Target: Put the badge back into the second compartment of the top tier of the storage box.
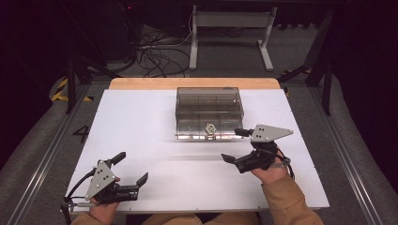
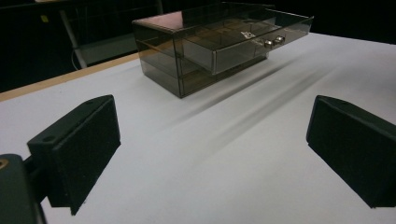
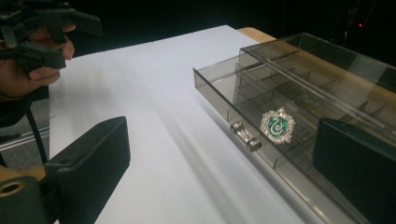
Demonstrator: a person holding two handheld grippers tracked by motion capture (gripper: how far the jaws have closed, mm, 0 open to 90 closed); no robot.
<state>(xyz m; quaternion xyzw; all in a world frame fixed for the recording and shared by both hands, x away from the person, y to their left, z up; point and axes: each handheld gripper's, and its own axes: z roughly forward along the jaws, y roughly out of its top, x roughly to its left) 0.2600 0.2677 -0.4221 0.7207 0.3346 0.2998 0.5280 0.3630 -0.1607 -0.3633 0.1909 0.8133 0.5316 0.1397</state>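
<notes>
At the near left of the white table (image 1: 141,122), the left gripper (image 1: 131,166) rests low in the person's hand, jaws spread wide with nothing between them. The left gripper view confirms this: only bare table lies between its two black jaws, and the box (image 2: 205,51) sits well beyond them.

In the middle, toward the far edge, stands the smoky clear box (image 1: 209,101) with divided drawers. The high view shows its lower drawer (image 1: 206,133) pulled out toward the person, with a small round badge (image 1: 210,129) inside at the front. That view gives the badge only as a pale blob. The right gripper view shows it plainly: a silver-edged green crest (image 3: 278,125) lying in a front compartment, just behind the drawer's two small metal knobs (image 3: 245,136).

At the right, the right gripper (image 1: 234,146) hovers just beside the drawer's right end, jaws wide apart and holding nothing. In its own view one jaw stands over the bare table, the other in front of the drawer, the crest between them but farther off. That view also catches the left gripper (image 3: 56,35) at its upper left.
</notes>
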